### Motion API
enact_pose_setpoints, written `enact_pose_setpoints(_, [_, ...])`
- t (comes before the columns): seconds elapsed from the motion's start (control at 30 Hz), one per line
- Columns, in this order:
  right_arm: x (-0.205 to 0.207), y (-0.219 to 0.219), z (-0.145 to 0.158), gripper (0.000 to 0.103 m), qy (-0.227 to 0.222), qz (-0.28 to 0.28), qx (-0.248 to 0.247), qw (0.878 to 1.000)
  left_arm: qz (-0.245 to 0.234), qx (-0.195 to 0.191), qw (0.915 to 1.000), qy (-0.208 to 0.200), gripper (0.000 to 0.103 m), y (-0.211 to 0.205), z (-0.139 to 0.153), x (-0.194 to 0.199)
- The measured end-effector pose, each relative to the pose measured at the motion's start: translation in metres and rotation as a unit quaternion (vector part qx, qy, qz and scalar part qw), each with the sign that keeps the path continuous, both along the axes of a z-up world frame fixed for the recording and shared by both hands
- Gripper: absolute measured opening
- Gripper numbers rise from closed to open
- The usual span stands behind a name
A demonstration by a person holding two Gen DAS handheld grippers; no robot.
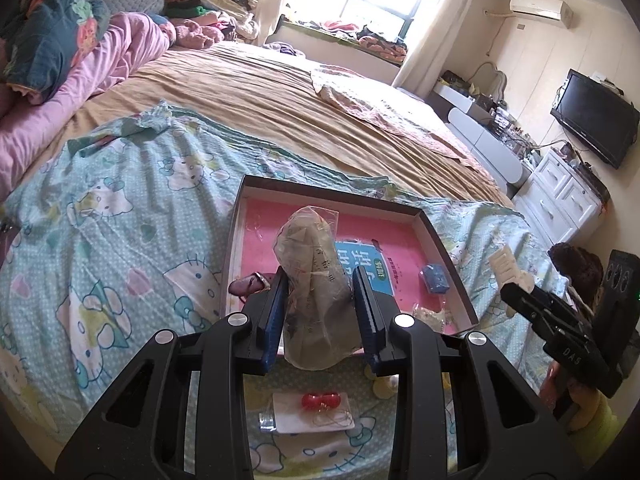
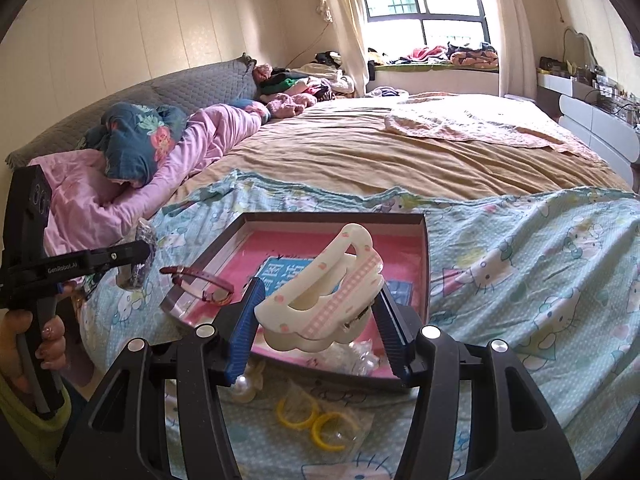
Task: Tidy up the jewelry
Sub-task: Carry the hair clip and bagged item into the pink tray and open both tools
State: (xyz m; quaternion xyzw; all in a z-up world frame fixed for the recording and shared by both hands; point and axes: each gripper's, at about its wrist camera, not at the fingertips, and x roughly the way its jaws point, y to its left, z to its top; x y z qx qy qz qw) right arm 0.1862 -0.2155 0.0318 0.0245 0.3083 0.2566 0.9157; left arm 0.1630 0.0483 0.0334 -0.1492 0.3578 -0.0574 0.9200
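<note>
Clamped in my left gripper (image 1: pixel 320 300): a crumpled clear plastic bag (image 1: pixel 314 276). Right gripper (image 2: pixel 320 320) clamps a cream-and-pink plastic claw hair clip (image 2: pixel 324 292) above the shallow pink-lined box (image 2: pixel 426 264).

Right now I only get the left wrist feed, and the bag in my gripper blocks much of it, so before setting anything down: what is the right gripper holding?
Observer: The right gripper is shut on a cream hair claw with a pink checked band.
Operator: Anything loose beneath it?
Observer: Yes, yellow rings in a clear packet lie on the bedspread, just outside the near rim of the tray.
</note>
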Motion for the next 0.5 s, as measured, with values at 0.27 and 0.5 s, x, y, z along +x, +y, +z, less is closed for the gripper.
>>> enact_pose_setpoints(0.27, [0.018,0.004,0.0,0.053,-0.006,-0.008,-0.012,1.0,-0.008,0.001,0.9999,0.014,0.024,-0.007,-0.009,0.022])
enact_pose_setpoints(0.5, [0.032,0.01,-0.005,0.053,-0.006,-0.01,-0.03,0.999,-0.017,-0.001,0.9995,0.028,0.024,-0.013,-0.023,0.037])
